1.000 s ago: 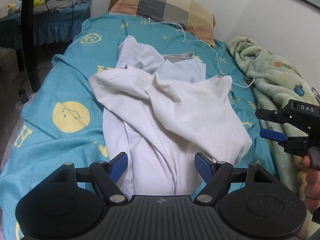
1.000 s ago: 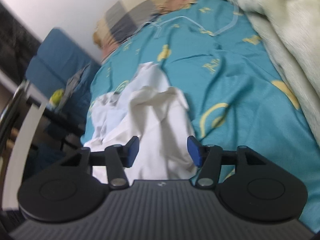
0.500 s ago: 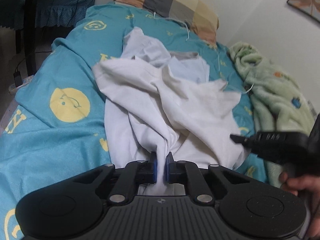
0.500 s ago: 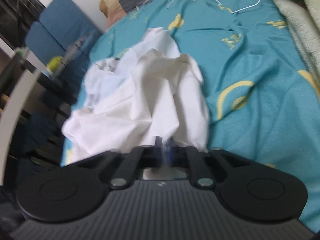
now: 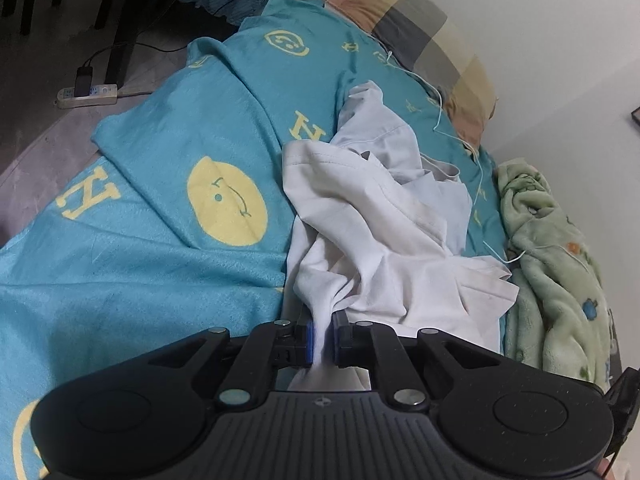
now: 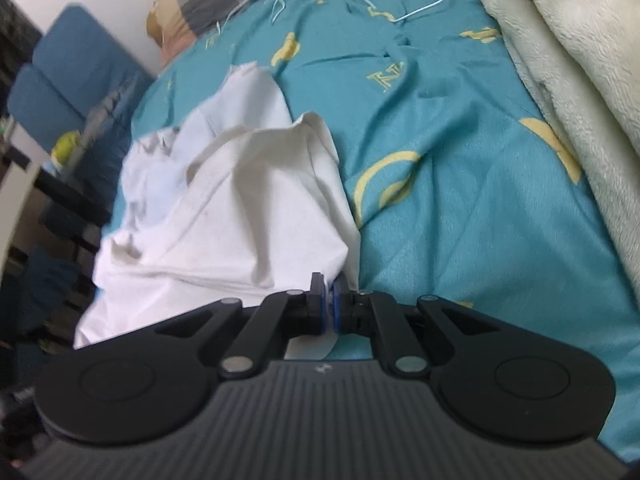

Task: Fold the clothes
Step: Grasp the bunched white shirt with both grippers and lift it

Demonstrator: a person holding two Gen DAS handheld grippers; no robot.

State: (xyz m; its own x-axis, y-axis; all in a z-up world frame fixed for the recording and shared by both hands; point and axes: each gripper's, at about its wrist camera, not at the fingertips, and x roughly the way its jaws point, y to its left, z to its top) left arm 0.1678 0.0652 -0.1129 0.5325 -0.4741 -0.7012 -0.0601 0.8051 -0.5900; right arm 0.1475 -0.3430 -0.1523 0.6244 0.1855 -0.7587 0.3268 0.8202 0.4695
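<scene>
White garment (image 5: pixel 384 248) crumpled on teal bedsheet (image 5: pixel 168 152); left gripper (image 5: pixel 323 338), right gripper (image 6: pixel 327 308) each clamp near hem, likely for spreading.

Both grippers' fingers (image 5: pixel 307 338) (image 6: pixel 318 312) closed onto the white garment (image 5: pixel 384 248).

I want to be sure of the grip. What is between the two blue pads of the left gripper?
A bunched fold of the white garment is pinched between the pads of the left gripper; the left wrist view shows it.
</scene>
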